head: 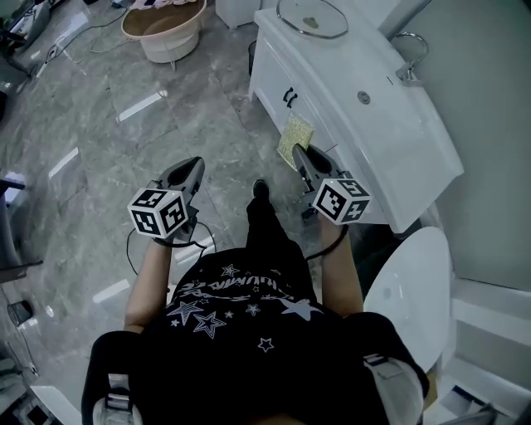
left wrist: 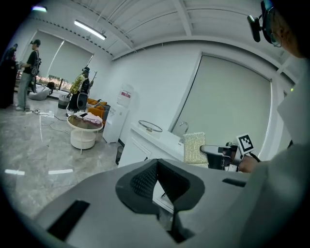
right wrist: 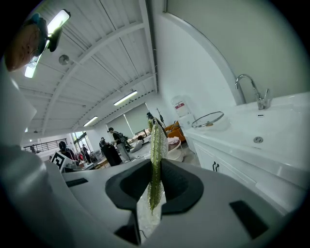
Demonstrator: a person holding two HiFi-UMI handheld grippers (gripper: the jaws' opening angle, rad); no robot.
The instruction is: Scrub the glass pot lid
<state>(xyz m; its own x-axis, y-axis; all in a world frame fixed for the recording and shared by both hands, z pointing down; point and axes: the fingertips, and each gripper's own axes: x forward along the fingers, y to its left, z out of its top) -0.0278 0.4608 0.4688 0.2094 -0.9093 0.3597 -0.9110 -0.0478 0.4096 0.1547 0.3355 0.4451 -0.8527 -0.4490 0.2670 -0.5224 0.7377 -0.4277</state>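
While the person stands at the white counter (head: 390, 158), the right hand-held gripper (head: 299, 153) is clamped on a yellow-green scrub pad (head: 295, 138). The pad sticks out edge-on from between its jaws, just beside the counter's front. The left hand-held gripper (head: 194, 164) is closed with nothing in it, over the floor and level with the right one. The lid (head: 312, 17) lies flat at the counter's far end, beyond the sink (head: 377, 79) and faucet (head: 408, 70), well apart from both grippers. It possibly lies knob down.
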